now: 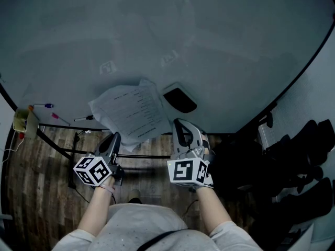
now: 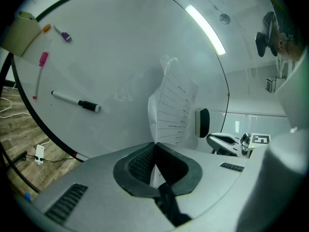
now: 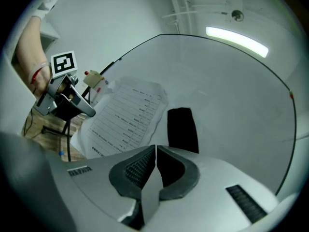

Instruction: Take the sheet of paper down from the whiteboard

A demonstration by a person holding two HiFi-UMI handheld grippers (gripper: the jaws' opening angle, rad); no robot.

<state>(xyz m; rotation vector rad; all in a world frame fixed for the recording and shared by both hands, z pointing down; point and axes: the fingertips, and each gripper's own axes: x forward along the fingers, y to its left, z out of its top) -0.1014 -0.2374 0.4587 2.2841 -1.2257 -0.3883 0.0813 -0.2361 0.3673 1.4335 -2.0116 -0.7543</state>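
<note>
paper (image 1: 133,109) in left hand-held gripper (image 2: 154,145)

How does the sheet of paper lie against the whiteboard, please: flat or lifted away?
Lifted away: the sheet of paper bows out from the whiteboard, with one edge pinched in the left gripper.

Grey shirt (image 1: 136,224), grey marker-cubed tools (image 1: 114,138) (image 1: 181,125)
</note>
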